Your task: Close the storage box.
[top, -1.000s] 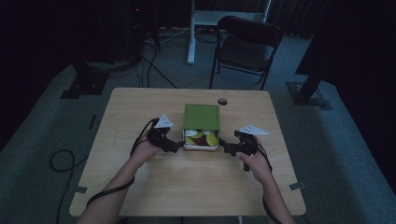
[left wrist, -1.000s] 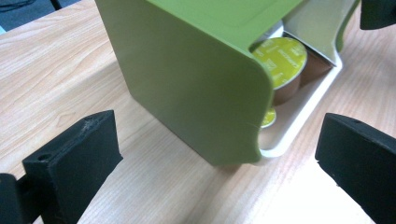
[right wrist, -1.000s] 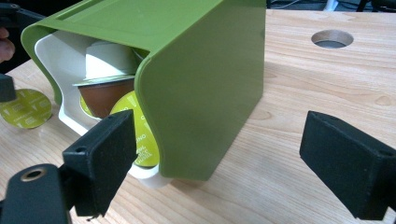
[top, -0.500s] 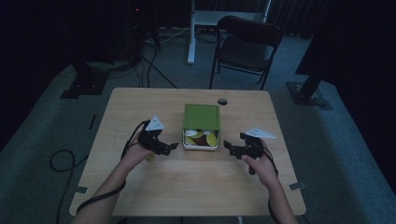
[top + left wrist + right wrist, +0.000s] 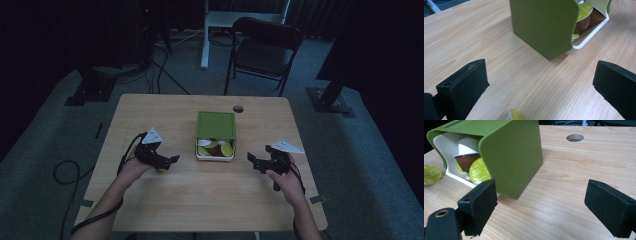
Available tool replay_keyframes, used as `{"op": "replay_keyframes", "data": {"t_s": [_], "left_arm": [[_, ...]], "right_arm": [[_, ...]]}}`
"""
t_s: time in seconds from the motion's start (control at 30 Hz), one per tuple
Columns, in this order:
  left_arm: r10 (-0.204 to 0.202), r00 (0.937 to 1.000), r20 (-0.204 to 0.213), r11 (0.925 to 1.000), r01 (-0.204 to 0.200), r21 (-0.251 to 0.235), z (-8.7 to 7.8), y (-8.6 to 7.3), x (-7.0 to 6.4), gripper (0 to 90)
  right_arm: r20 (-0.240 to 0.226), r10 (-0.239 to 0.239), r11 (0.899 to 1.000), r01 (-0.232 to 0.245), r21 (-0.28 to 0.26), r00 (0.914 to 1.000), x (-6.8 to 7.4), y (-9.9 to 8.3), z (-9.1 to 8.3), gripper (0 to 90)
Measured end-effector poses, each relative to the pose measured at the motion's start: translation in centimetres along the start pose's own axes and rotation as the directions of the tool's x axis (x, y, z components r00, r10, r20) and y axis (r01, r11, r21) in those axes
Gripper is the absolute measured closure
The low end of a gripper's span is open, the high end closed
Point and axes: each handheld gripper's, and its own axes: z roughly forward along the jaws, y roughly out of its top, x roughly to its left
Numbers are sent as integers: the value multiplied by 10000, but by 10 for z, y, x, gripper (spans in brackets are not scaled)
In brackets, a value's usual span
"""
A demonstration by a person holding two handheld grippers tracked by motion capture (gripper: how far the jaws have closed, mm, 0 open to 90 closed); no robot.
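Holding: left gripper (image 5: 170,161) and right gripper (image 5: 253,161), jaws spread, empty.
Between left jaws: 1 loose capsule (image 5: 516,115) on the table (image 5: 210,200).
Beyond both jaws: green box (image 5: 216,125), capsules inside.
Progress: judged early; emptying remains.

Print on green capsule lids (image 5: 479,172) inside box (image 5: 509,155): too blurred to read. No other text.

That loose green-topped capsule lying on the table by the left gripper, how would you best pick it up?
Probably by its sides, coming from above. The capsule sits lid-up on the table, apart from the green box, so the flat lid gives nothing to pinch, while the body below would fit between the open jaws of the left gripper. Its lower part is out of frame.
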Motion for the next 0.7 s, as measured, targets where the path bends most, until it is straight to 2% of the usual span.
{"op": "replay_keyframes", "data": {"t_s": [0.2, 0.43, 0.7], "left_arm": [[-202, 9996, -208, 9997, 199, -105, -11, -8, 8, 0], [-405, 9985, -367, 9991, 399, -170, -21, -16, 13, 0], [-690, 9959, -583, 9974, 677, -240, -32, -33, 18, 0]], "right_arm": [[109, 36, 10000, -36, -11, 9999, -5, -4, -6, 105], [349, 351, 9994, -350, -55, 9988, -12, -11, -13, 105], [639, 151, 9998, -157, 85, 9978, -16, -19, -22, 105]]}}
